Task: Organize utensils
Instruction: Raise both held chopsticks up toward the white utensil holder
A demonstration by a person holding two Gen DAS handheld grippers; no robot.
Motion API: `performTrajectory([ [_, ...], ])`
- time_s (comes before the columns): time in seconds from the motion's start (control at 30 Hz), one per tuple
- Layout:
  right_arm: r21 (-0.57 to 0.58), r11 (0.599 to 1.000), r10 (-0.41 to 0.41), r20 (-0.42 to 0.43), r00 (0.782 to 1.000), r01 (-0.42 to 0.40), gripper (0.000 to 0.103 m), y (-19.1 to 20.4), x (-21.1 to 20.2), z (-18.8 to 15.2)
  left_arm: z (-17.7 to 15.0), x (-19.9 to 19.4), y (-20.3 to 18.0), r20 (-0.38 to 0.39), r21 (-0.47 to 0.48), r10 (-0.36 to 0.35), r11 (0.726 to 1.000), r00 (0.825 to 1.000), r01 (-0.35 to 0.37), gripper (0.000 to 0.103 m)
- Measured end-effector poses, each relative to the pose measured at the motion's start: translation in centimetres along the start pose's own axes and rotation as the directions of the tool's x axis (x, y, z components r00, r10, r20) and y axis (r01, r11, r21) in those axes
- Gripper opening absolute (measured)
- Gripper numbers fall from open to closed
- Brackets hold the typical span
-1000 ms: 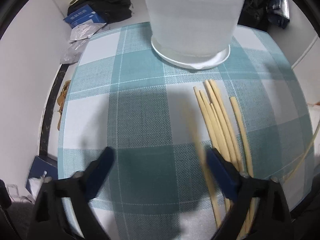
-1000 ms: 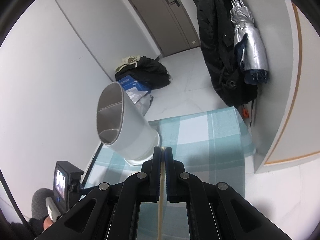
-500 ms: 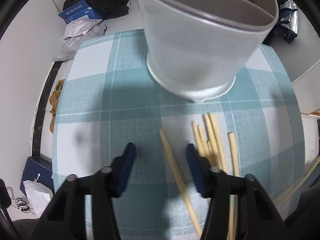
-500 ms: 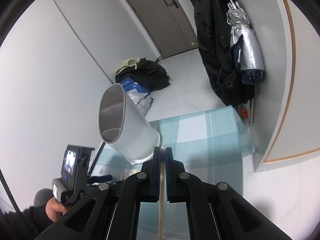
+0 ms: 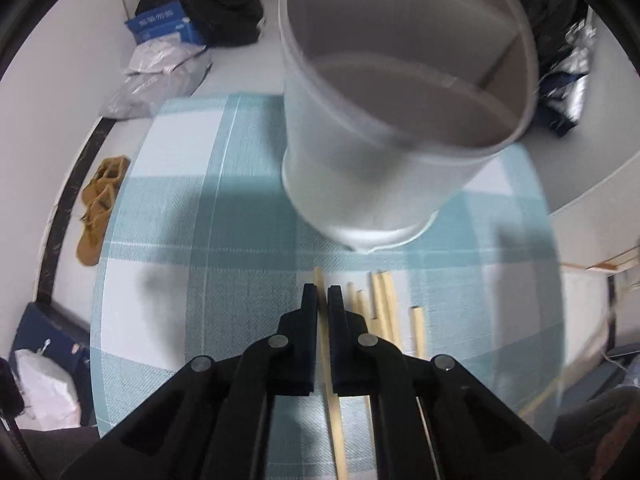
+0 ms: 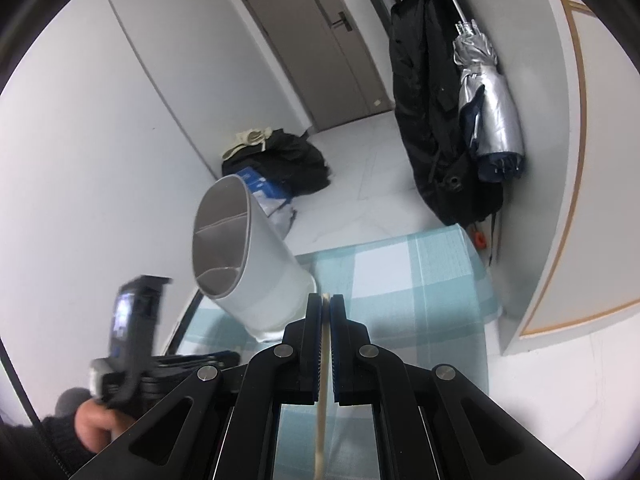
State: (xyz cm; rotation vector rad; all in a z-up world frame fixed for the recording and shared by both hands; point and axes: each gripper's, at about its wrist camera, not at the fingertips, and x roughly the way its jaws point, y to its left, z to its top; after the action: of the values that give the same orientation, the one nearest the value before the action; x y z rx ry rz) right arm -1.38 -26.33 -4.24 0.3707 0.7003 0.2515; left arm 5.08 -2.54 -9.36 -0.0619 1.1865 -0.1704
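Note:
My left gripper (image 5: 322, 297) hangs over the teal checked tablecloth (image 5: 180, 200). Its jaws are closing, and the pads press on a pale wooden chopstick (image 5: 334, 412) that sticks out a little past the tips. Several more chopsticks (image 5: 382, 304) lie loose on the cloth just to its right. The white divided utensil holder (image 5: 400, 128) stands right behind them, its mouth open toward me. My right gripper (image 6: 325, 305) is shut on another chopstick (image 6: 321, 420) and is held above the table, with the holder (image 6: 256, 272) ahead to its left.
A person's hand (image 6: 94, 420) holds the left tool at the lower left of the right wrist view. On the floor lie a black bag with a blue box (image 5: 168, 24) and brown slippers (image 5: 96, 208). A dark coat and a silver umbrella (image 6: 488, 112) hang at the right wall.
The left jaws went from wide open to shut on one chopstick taken from the pile. The left gripper rose and now looks into the holder. The right gripper kept still.

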Motion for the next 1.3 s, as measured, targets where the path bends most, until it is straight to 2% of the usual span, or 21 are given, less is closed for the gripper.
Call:
performTrajectory([
  [0.2, -0.044, 0.999, 0.008, 0.046, 0.999, -0.006, 0.003, 1.7, -0.6, -0.4, -1.3, -4.2, -0.5, 0.135, 0.020, -0.025, 1.000, 0.991, 0.022, 0.002],
  [0.27, -0.075, 0.997, 0.024, 0.072, 0.997, -0.018, 0.003, 2.7, -1.2, -0.6, -1.9, -6.1, -0.9, 0.202, 0.047, -0.032, 0.999, 0.979, 0.023, 0.002],
  [0.33, -0.111, 0.994, 0.019, 0.061, 0.998, -0.012, 0.003, 3.9, -1.4, -0.9, -2.5, -7.8, -1.2, 0.260, 0.051, -0.059, 0.998, 0.964, 0.047, 0.002],
  [0.47, -0.193, 0.981, 0.000, 0.057, 0.998, 0.011, 0.003, 6.2, -1.4, -1.8, -2.7, -9.8, -1.6, 0.337, 0.068, -0.090, 0.995, 0.937, 0.071, 0.001],
  [0.57, -0.206, 0.978, 0.003, 0.066, 0.998, 0.011, 0.003, 7.1, -1.4, -1.9, -2.2, -10.3, -1.2, 0.375, 0.087, -0.099, 0.994, 0.922, 0.071, 0.001],
  [0.77, -0.224, 0.974, 0.017, 0.100, 0.995, 0.006, 0.003, 8.7, -1.7, -1.8, -2.4, -10.5, -0.8, 0.400, 0.062, -0.132, 0.991, 0.907, 0.118, 0.001],
  [1.07, -0.220, 0.976, 0.023, 0.125, 0.992, 0.005, 0.003, 9.7, -2.0, -1.2, -1.9, -12.5, -1.0, 0.436, 0.082, -0.141, 0.990, 0.889, 0.117, 0.001],
  [1.23, -0.213, 0.977, 0.025, 0.129, 0.991, 0.003, 0.003, 9.8, -2.3, 0.0, -0.7, -13.3, -1.6, 0.414, 0.097, -0.153, 0.988, 0.897, 0.123, 0.001],
  [1.3, -0.210, 0.978, 0.026, 0.136, 0.990, 0.003, 0.003, 9.7, -2.4, 0.5, 0.2, -14.2, -1.9, 0.418, 0.108, -0.168, 0.985, 0.893, 0.135, 0.001],
])
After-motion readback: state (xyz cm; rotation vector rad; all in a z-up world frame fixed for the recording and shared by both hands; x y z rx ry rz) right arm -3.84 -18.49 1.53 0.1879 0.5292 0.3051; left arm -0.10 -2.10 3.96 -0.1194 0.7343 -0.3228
